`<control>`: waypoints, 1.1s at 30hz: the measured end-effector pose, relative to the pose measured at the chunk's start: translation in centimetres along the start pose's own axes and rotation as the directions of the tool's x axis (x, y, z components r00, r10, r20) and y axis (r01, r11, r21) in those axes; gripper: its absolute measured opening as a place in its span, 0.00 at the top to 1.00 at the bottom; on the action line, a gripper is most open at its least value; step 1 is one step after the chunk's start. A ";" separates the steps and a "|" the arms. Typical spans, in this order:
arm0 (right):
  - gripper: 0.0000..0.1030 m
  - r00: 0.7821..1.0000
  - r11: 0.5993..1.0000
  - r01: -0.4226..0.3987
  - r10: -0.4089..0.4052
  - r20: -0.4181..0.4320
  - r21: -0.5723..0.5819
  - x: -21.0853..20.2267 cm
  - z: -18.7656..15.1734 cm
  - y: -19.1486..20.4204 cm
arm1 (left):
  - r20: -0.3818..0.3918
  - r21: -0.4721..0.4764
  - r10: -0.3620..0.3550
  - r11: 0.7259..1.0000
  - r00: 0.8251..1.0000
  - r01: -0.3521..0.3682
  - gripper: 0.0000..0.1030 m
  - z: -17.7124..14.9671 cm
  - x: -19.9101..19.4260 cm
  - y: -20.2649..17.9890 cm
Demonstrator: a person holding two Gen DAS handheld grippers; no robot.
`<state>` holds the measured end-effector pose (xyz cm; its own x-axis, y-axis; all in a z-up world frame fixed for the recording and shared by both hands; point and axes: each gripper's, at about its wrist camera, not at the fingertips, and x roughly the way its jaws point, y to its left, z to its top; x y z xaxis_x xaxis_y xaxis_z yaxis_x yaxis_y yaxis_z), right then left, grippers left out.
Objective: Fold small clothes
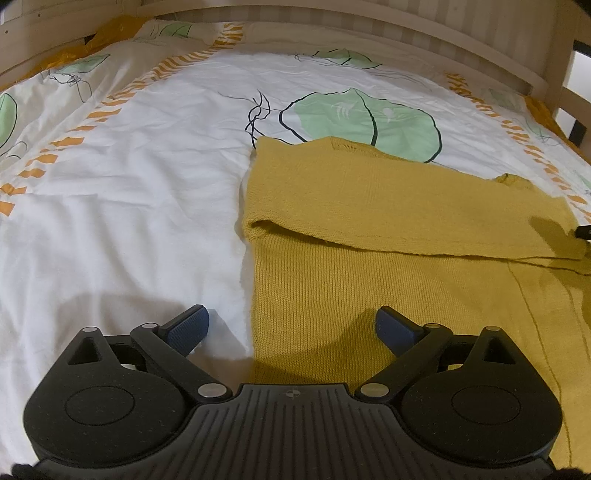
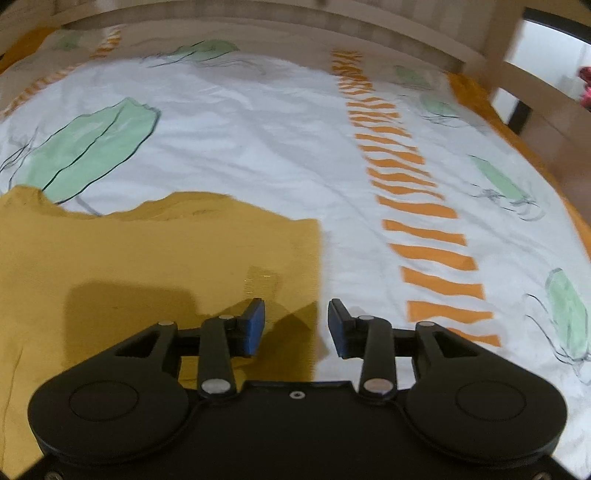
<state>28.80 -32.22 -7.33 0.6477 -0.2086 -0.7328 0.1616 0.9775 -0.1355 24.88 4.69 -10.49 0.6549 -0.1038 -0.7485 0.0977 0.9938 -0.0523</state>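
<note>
A mustard-yellow knit sweater (image 1: 388, 236) lies flat on the bed, with a part folded across its upper half. My left gripper (image 1: 291, 328) is wide open and empty, hovering over the sweater's left edge near its bottom. In the right wrist view the sweater (image 2: 147, 266) fills the lower left. My right gripper (image 2: 296, 326) is open and empty, over the sweater's right edge. The right wrist view is blurred. A dark tip of the right gripper (image 1: 583, 232) shows at the far right of the left wrist view.
The bed cover (image 1: 129, 184) is white with green leaves and orange stripe bands (image 2: 417, 206). A wooden bed rail (image 1: 369, 22) runs along the far side, with a post (image 2: 509, 40) at the right. A pillow (image 1: 173, 31) lies at the far left.
</note>
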 end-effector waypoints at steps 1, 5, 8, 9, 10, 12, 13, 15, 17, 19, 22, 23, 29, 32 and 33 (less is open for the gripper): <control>0.52 1.000 1.000 -0.003 0.003 0.004 0.021 -0.2 0.0 -0.4 | 0.000 0.000 0.001 1.000 1.000 -0.001 0.04 0.0 0.0 0.0; 0.41 0.995 0.988 -0.082 0.073 0.070 0.131 -2.3 -1.0 -1.8 | 0.000 0.002 0.000 1.000 1.000 0.000 0.04 0.0 0.0 -0.1; 0.18 0.985 0.974 -0.142 0.122 0.120 0.176 -4.1 -2.1 -2.0 | 0.000 0.011 -0.009 1.000 1.000 0.009 0.00 -0.1 0.0 -0.2; 0.17 0.982 0.969 -0.164 0.141 0.129 0.185 -4.6 -2.5 -1.9 | 0.000 0.015 -0.007 1.000 1.000 0.007 0.00 -0.1 0.1 -0.2; 0.14 0.979 0.965 -0.177 0.153 0.131 0.193 -5.0 -2.8 -1.8 | 0.002 0.019 -0.004 1.000 1.000 0.004 0.00 -0.1 0.1 -0.3; 0.06 0.975 0.960 -0.200 0.176 0.132 0.197 -5.5 -3.5 -1.6 | 0.009 0.027 0.003 1.000 1.000 -0.003 0.00 -0.2 0.2 -0.4; 0.04 0.973 0.958 -0.213 0.190 0.130 0.193 -5.7 -3.9 -1.5 | 0.013 0.029 0.005 1.000 1.000 -0.005 0.00 -0.4 0.1 -0.5; 0.04 0.971 0.958 -0.225 0.206 0.119 0.178 -5.9 -4.6 -1.2 | 0.021 0.028 0.005 1.000 1.000 -0.005 0.00 -0.5 0.1 -0.5; 0.04 0.968 0.958 -0.237 0.220 0.118 0.162 -6.0 -5.1 -1.0 | 0.029 0.024 0.005 1.000 1.000 -0.005 0.00 -0.6 0.0 -0.6; 0.04 0.964 0.957 -0.252 0.235 0.126 0.141 -5.9 -5.2 -0.8 | 0.039 0.025 0.010 1.000 0.999 -0.011 0.00 -0.8 0.0 -0.7; 0.04 0.951 0.952 -0.286 0.269 0.150 0.108 -5.3 -4.7 -0.5 | 0.054 0.035 0.024 0.999 0.998 -0.026 0.00 -1.0 0.1 -0.9; 0.04 0.947 0.949 -0.298 0.281 0.158 0.100 -4.9 -4.5 -0.4 | 0.057 0.039 0.027 0.999 0.998 -0.029 0.00 -1.0 0.1 -1.0; 0.04 0.930 0.939 -0.340 0.328 0.168 0.049 -1.8 -2.5 -0.1 | 0.060 0.039 0.028 0.999 0.998 -0.030 0.00 -1.0 0.1 -1.0; 0.04 0.916 0.921 -0.383 0.368 0.156 0.075 -0.4 -2.0 -0.5 | 0.060 0.038 0.027 0.999 0.998 -0.029 0.00 -1.0 0.1 -1.0; 0.04 0.906 0.909 -0.409 0.393 0.157 0.086 -0.1 -1.9 -0.8 | 0.060 0.037 0.027 0.999 0.998 -0.029 0.00 -1.1 0.1 -1.0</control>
<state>27.19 -32.89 -8.46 0.7672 0.1901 -0.6126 -0.0539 0.9708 0.2337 24.02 3.72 -11.18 0.7009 -0.0794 -0.7088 0.1066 0.9943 -0.0059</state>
